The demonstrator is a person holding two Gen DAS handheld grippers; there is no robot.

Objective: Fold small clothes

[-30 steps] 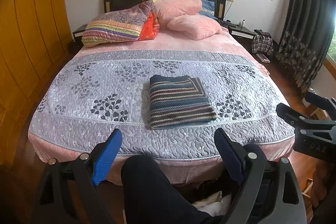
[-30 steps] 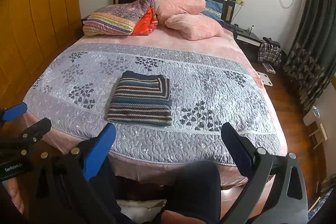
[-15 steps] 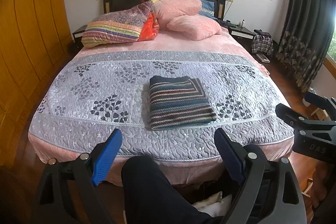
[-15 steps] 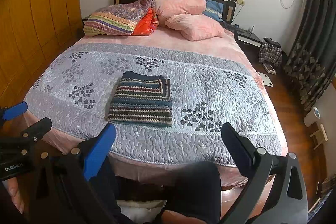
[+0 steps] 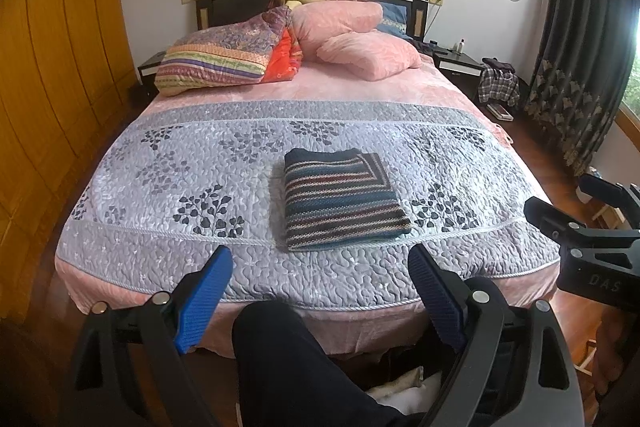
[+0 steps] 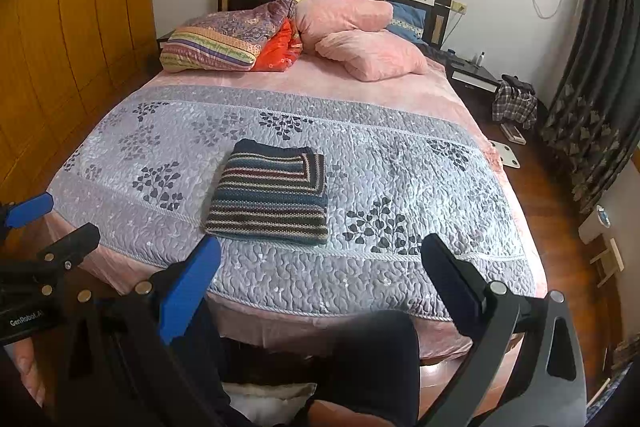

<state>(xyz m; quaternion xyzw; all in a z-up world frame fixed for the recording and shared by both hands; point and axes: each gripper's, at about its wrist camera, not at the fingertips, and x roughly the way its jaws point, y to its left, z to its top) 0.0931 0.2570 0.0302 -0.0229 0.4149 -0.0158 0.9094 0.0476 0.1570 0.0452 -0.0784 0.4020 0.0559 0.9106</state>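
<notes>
A striped knit garment (image 5: 342, 201) (image 6: 272, 197), folded into a neat rectangle, lies on the grey quilted bedspread (image 5: 160, 187) (image 6: 420, 187) near the foot of the bed. My left gripper (image 5: 320, 271) is open and empty, held back from the bed edge, well short of the garment. My right gripper (image 6: 320, 259) is likewise open and empty, off the foot of the bed. Each gripper shows at the other view's edge: the right gripper (image 5: 588, 207) at the right, the left gripper (image 6: 44, 223) at the left. A person's dark-trousered knees (image 5: 288, 359) (image 6: 372, 351) sit below the fingers.
Pillows (image 5: 360, 39) and a folded patterned quilt (image 5: 228, 57) lie at the headboard end. A wooden wardrobe (image 5: 52, 67) lines the left wall. Nightstands flank the bed; checked clothes (image 5: 500, 85) and dark curtains (image 5: 580, 47) stand at the right over wooden floor.
</notes>
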